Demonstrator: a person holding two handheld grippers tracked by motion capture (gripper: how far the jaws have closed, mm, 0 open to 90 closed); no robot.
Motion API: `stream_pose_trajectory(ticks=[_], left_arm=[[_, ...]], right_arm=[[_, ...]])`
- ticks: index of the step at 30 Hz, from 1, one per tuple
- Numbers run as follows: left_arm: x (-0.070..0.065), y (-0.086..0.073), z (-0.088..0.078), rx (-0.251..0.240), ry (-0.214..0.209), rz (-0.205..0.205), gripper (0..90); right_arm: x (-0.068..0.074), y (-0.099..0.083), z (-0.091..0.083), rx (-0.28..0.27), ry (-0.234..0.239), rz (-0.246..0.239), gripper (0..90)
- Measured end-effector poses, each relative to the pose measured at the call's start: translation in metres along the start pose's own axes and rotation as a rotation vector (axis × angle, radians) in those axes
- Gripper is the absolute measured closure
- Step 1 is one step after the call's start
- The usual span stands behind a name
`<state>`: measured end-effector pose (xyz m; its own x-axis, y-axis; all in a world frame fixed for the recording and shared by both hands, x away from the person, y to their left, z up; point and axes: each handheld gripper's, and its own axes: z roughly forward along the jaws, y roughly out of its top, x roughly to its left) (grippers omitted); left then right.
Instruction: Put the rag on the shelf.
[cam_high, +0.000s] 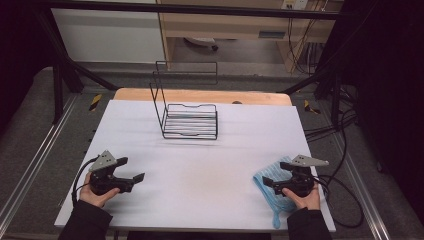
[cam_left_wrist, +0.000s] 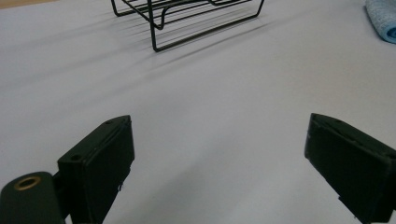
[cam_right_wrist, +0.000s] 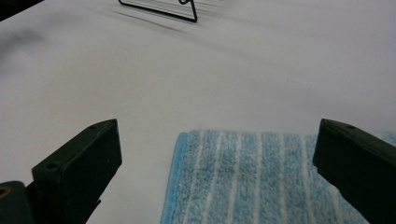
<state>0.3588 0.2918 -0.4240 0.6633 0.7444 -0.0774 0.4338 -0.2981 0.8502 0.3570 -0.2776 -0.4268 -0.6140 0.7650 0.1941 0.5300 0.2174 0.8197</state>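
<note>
A folded light-blue striped towel (cam_high: 272, 189) lies at the table's front right; its near part (cam_right_wrist: 261, 177) spreads below my right gripper (cam_right_wrist: 215, 163), whose jaws stand wide apart above it with nothing between them. In the high view my right gripper (cam_high: 276, 179) hovers over the towel, held by a hand. My left gripper (cam_high: 131, 169) is at the front left, open over bare table, and its jaws frame the white surface (cam_left_wrist: 219, 158). A black wire rack (cam_high: 190, 120) stands at the table's far middle, and its near corner (cam_left_wrist: 187, 18) appears ahead of the left gripper.
A white sheet (cam_high: 200, 165) covers the table, with a wooden edge (cam_high: 200, 95) at the back. Cables (cam_high: 345, 190) trail off the right side. Black frame bars (cam_high: 65, 70) stand at the left and right. The towel's corner (cam_left_wrist: 383, 18) lies far right of the left gripper.
</note>
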Motion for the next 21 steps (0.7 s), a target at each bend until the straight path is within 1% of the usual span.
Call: stream_pose_trajectory(ticks=[9,16,18,19,21], left_arm=[[0.0,-0.001,0.001,0.011,0.005,0.007,8.9],[0.002,-0.003,0.001,0.013,0.01,0.003,9.0],[0.003,-0.003,0.001,0.013,0.015,0.0,9.0],[0.003,-0.003,0.001,0.011,0.015,-0.002,9.0],[0.002,-0.003,0.001,0.012,0.016,-0.001,8.9]], right_arm=[[0.001,0.0,0.0,0.008,-0.005,0.012,2.9],[0.004,0.002,0.006,0.024,-0.023,0.023,5.6],[0.007,0.003,0.008,0.028,-0.022,0.021,8.4],[0.009,0.003,0.009,0.031,-0.023,0.012,9.3],[0.012,0.003,0.013,0.047,-0.033,0.004,11.6]])
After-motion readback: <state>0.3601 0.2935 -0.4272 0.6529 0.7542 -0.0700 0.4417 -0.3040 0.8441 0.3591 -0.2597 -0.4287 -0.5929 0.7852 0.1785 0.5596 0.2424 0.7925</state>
